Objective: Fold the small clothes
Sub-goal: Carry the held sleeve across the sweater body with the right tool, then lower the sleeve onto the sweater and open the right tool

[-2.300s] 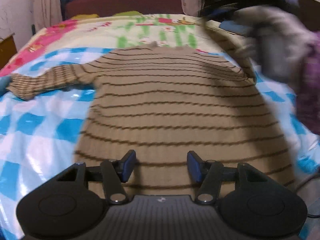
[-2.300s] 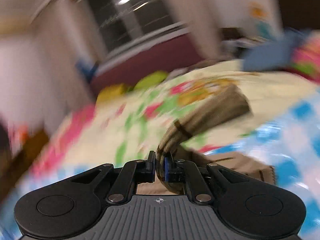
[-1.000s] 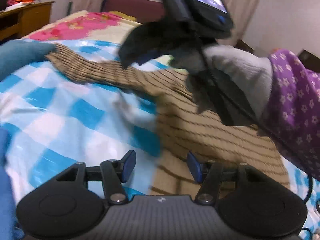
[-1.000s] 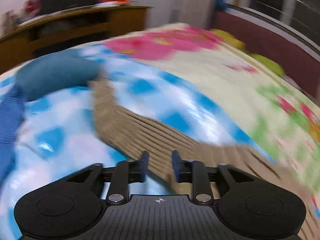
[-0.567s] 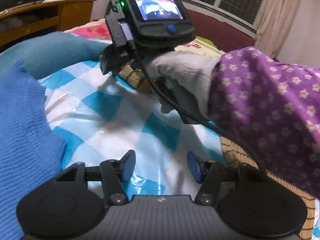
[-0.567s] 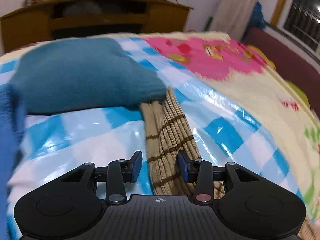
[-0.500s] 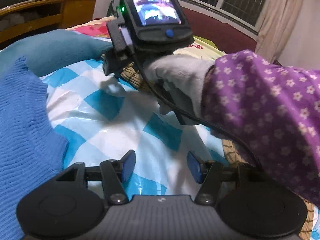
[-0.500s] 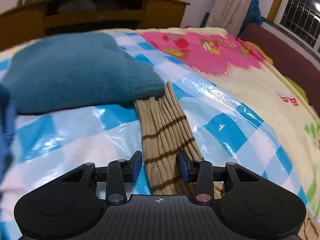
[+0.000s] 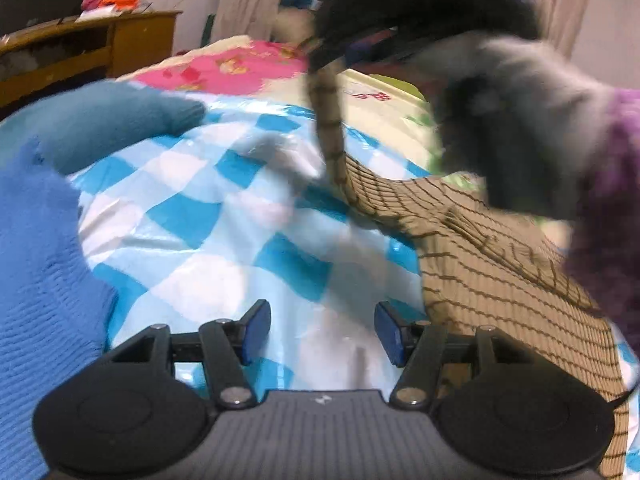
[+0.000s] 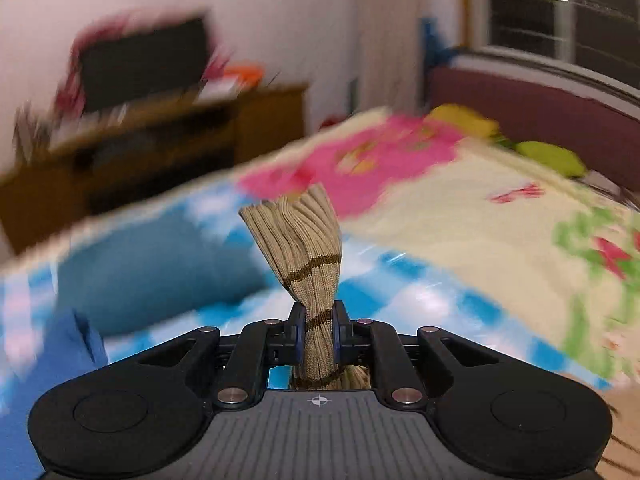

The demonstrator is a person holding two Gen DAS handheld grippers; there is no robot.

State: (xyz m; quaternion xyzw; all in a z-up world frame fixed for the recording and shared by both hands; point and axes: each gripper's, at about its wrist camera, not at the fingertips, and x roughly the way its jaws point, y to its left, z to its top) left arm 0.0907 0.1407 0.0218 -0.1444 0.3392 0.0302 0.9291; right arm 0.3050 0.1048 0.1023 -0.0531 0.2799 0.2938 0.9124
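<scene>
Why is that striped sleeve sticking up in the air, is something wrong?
Nothing looks damaged. The sleeve stands up because the right gripper is shut on it near the cuff, lifting it off the checked sheet while the sweater body lies flat. The left gripper is open, holding nothing.

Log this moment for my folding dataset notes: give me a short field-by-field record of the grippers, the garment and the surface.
garment: tan striped sweater, body flat on the bed
sleeve: lifted, cuff end pinched
right gripper: shut on sleeve
left gripper: open, holding nothing, over the checked sheet
other clothes: blue knit at left, teal garment beyond it
image quality: motion blur in both views
</scene>
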